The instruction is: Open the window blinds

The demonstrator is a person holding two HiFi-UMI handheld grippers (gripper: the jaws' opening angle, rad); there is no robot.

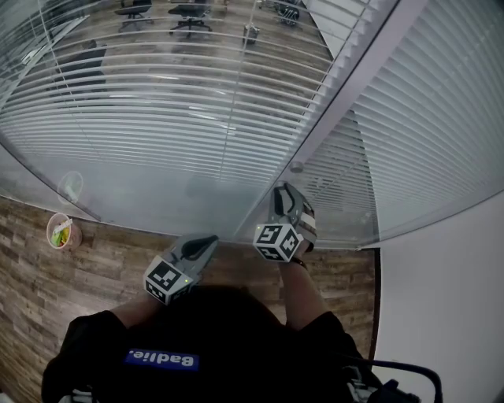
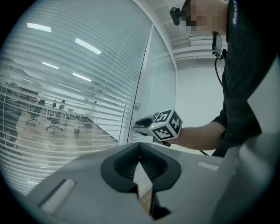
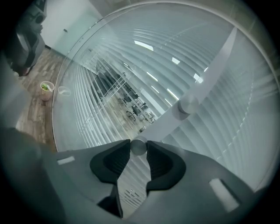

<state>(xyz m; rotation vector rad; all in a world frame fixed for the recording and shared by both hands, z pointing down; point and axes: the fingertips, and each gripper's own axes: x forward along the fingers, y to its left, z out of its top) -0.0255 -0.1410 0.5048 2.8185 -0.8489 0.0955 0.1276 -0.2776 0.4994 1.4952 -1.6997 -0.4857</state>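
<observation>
1. Two hand-held grippers up at a glazed partition, seen from above past a person's dark sleeves.
2. Clamped on a small round silver knob [image 3: 138,145]: the right hand-held gripper [image 3: 138,148], one pad pressed to each side of the knob, jaws stopped partway by it.
3. Held knob seated low on the white frame post [image 3: 218,65] between the two panes.
4. Higher on the same post, a second knob [image 3: 189,105] of the same kind, with nothing touching it.
5. In the head view, tip of the right hand-held gripper [image 1: 285,190] against the post just below the second knob [image 1: 296,167], marker cube turned toward the person.
6. Empty and closed: the left hand-held gripper [image 2: 139,146], jaw tips together with nothing between them.
7. In the head view, left hand-held gripper [image 1: 211,239] just left of the right one and nearer the person, near the foot of the glass, in contact with nothing visible.
8. Behind the glass of the left pane, window blinds [image 1: 157,110] with slats tilted enough to see through to an office beyond, chairs [image 1: 189,16] visible there.
9. Behind the right pane, right-pane blinds [image 1: 441,102] looking like a near-solid white sheet of slats, no view through.
10. On the wood-look floor [image 1: 47,299], at the foot of the left pane, a cup [image 1: 61,232] with something green inside, well apart from both grippers.
11. Plain white wall [image 1: 449,315] past the right pane's lower edge.
</observation>
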